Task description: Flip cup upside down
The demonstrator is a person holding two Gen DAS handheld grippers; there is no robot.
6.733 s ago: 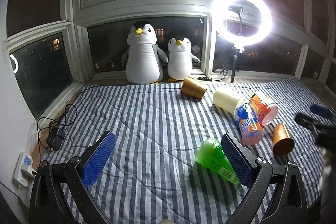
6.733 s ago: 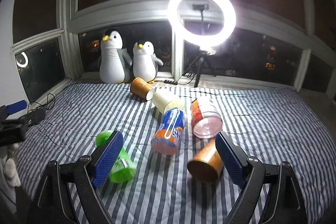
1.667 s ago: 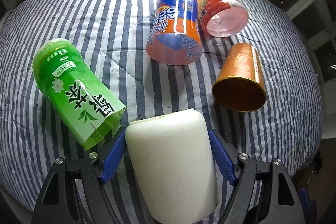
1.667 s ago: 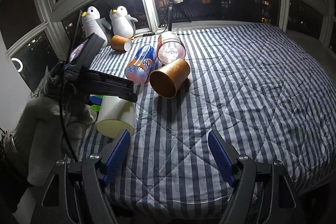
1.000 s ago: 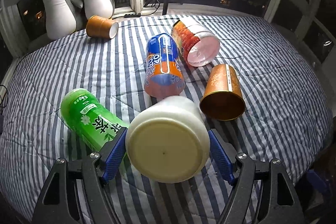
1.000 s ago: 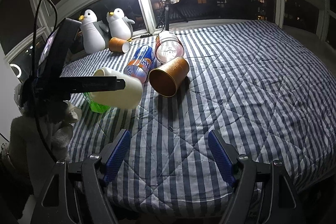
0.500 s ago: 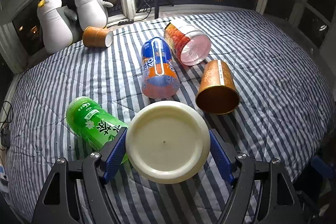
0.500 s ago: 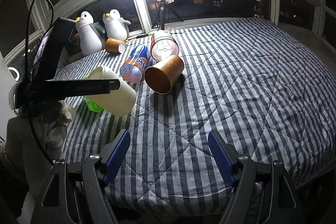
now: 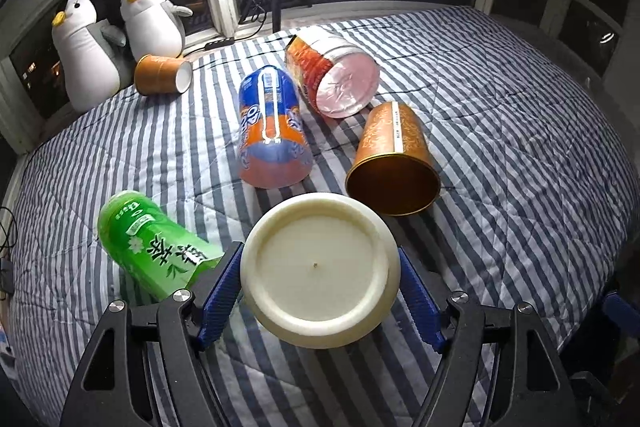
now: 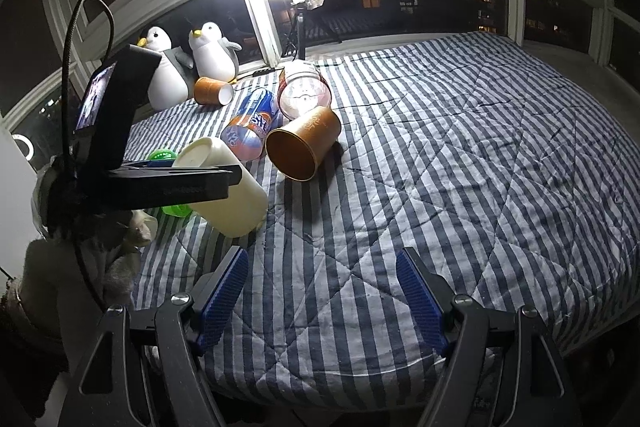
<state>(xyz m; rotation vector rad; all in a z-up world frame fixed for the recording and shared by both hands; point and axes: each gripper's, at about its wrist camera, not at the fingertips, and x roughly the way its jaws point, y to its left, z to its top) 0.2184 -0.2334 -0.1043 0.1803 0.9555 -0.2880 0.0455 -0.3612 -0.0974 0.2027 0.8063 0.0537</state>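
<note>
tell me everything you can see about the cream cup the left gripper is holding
The cream cup is plain, smooth and opaque, plastic by its look, with a flat round base bearing a small centre dot. The left gripper clamps its sides between blue pads. In the right wrist view it is tilted, base up and away, mouth angled down toward the striped quilt.

We can read large white Chinese characters "绿茶" on the green plastic cup (image 9: 154, 251) lying just left of the left gripper's fingers, while the lettering on the blue-and-orange plastic cup (image 9: 272, 131) farther ahead is too distorted to make out.
</note>
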